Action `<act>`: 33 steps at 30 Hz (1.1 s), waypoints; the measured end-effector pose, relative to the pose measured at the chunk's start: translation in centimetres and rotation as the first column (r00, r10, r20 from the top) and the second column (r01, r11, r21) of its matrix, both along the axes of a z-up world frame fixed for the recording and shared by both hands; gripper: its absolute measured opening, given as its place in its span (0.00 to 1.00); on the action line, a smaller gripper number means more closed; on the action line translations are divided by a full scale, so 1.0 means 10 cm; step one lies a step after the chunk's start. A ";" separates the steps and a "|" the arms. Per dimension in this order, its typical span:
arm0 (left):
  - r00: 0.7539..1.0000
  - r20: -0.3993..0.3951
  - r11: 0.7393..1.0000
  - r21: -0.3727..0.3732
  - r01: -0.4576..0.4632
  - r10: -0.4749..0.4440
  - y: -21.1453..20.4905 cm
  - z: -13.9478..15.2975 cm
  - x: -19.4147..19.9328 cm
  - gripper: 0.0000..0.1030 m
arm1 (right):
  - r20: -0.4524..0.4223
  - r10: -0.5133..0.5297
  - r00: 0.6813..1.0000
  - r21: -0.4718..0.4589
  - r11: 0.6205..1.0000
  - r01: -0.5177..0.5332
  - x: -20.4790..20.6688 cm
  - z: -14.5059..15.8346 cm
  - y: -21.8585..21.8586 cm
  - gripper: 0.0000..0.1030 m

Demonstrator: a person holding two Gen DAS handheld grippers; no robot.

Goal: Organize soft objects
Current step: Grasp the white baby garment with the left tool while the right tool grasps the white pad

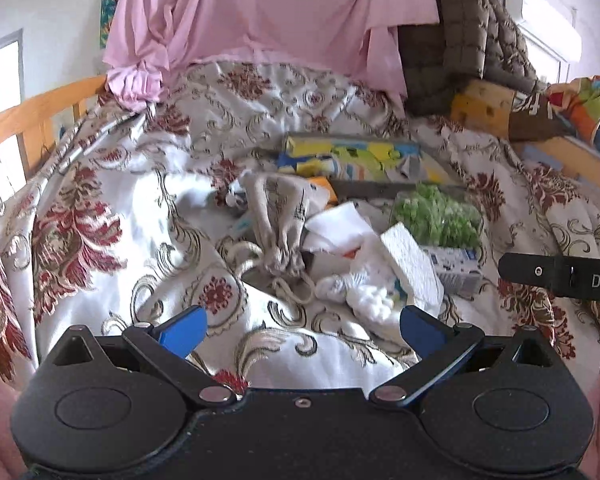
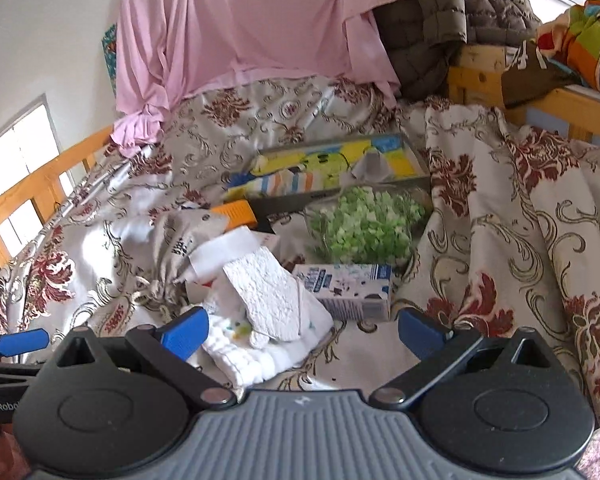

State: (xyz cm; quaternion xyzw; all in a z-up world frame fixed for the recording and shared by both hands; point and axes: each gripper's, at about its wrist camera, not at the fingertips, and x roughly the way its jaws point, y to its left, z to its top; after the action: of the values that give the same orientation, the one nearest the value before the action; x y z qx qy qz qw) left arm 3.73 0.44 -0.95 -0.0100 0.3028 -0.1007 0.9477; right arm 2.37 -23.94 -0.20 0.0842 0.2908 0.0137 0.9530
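- On a bed draped in a white spread (image 1: 148,248) patterned with red and beige scrolls, a wooden rail (image 1: 28,120) runs along the far left and a pink cloth (image 1: 260,12) hangs at the back.
- Left of the heap, my left gripper (image 1: 302,330) hovers over the spread, its 2 blue fingers (image 1: 182,330) spread wide with nothing between them.
- At the left end of the heap lies a beige drawstring bag (image 1: 278,216), its cord trailing toward me.
- Beside the bag, crumpled white cloths (image 2: 256,348) sit under a white foam block (image 2: 270,294) that leans against them.
- My right gripper (image 2: 302,330) hangs just short of those cloths, jaws wide apart and holding nothing.
- Right of the block, a small blue-and-white carton (image 2: 348,290) lies on its side, touching the cloths.
- Behind the carton rests a clear bag of green pieces (image 2: 368,226), and behind that a tray (image 2: 416,178) of bright yellow and striped items.
- At far right, a brown quilted jacket (image 2: 452,12) is draped over a wooden frame (image 2: 476,76).
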 end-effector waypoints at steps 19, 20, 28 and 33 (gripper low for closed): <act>0.972 -0.207 0.993 0.004 0.117 -0.114 -0.36 -0.28 0.54 0.99 | -0.171 0.073 0.983 0.054 0.996 -0.064 0.64 -0.12 -0.17 1.00; 0.970 -0.215 0.993 0.003 0.118 -0.115 -0.37 -0.30 0.56 0.99 | -0.174 0.067 0.982 0.059 0.997 -0.058 0.69 -0.12 -0.21 1.00; 0.961 -0.247 0.992 -0.009 0.126 -0.125 -0.42 -0.40 0.73 0.99 | -0.202 0.136 0.970 0.086 0.989 -0.121 1.03 -0.22 -0.29 1.00; 0.960 -0.219 0.983 0.011 0.182 -0.175 -0.56 -0.47 0.83 0.99 | -0.205 0.316 0.926 0.133 0.947 -0.294 1.28 -0.30 -0.20 1.00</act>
State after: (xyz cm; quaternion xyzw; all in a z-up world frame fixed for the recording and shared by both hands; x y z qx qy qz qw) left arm 12.01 -5.18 -5.63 0.0212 0.4056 -0.1793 0.8960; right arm 15.13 -25.94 -3.23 0.0863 0.4045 0.1669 0.8950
